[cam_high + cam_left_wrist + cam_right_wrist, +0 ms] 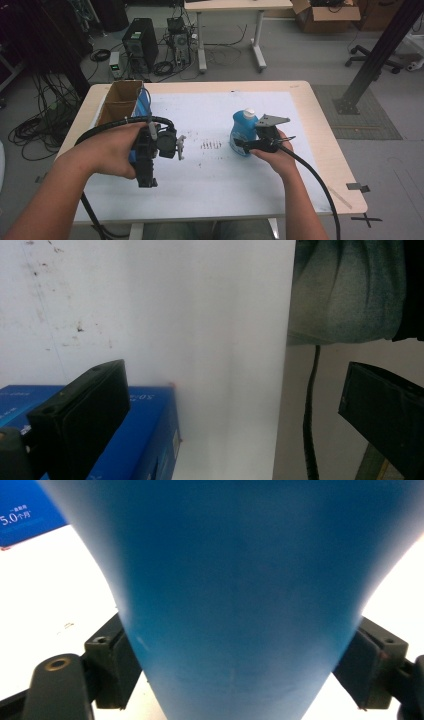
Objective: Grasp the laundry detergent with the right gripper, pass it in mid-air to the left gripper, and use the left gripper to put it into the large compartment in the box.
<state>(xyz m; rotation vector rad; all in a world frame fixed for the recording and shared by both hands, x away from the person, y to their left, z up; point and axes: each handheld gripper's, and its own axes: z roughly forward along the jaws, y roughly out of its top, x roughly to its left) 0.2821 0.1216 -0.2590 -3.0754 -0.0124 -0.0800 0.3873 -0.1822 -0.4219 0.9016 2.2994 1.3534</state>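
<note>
On the counter's [210, 200] left side we hold the left gripper [230, 415], fingers spread and empty, above a blue cardboard box [145, 435]. Rightward, the right gripper [240, 660] pinches an upright, blue plastic bottle with a white cap [243, 131]. That rounded wall could slip and topple. The high view alone reveals the cap.

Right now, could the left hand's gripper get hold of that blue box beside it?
Probably yes. The left gripper has its jaws wide apart, and the blue box sits right beside one jaw with nothing between them. It would need to turn toward it.
</note>
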